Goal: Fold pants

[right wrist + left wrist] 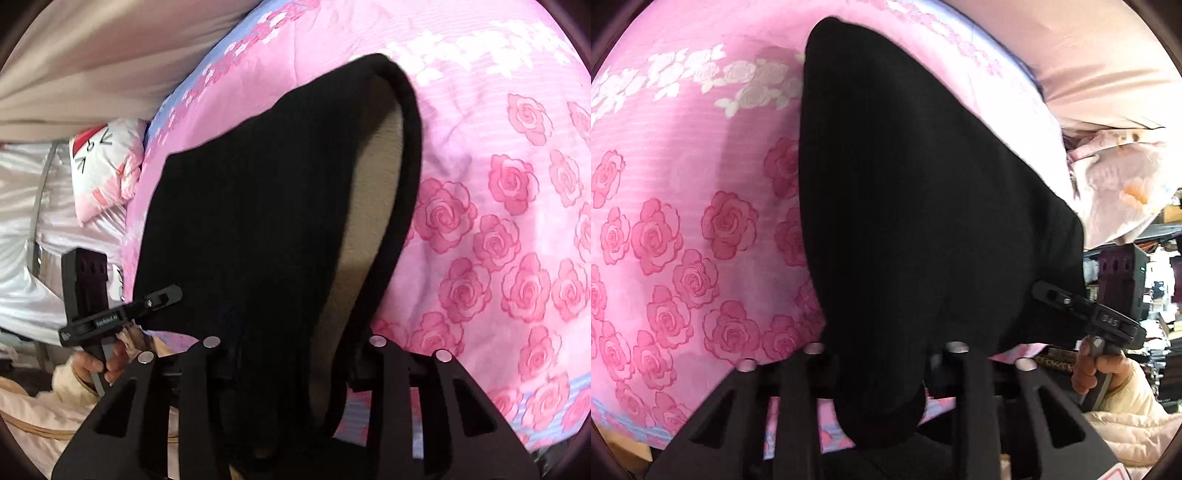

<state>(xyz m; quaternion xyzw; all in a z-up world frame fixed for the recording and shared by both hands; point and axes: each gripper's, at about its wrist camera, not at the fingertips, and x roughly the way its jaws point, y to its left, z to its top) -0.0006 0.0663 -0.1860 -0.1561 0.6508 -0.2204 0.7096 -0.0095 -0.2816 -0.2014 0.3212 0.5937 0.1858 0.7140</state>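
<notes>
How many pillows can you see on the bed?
1. One white and pink pillow with a cat face lies by the edge of the pink rose bedspread, left of the black pants. More may be hidden.

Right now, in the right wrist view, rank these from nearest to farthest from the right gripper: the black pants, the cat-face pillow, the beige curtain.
1. Black pants: between the fingers of the right gripper, draped forward over the pink rose bedspread.
2. Cat-face pillow: upper left, at the bedspread's far edge.
3. Beige curtain: top left, beyond the pillow.
</notes>
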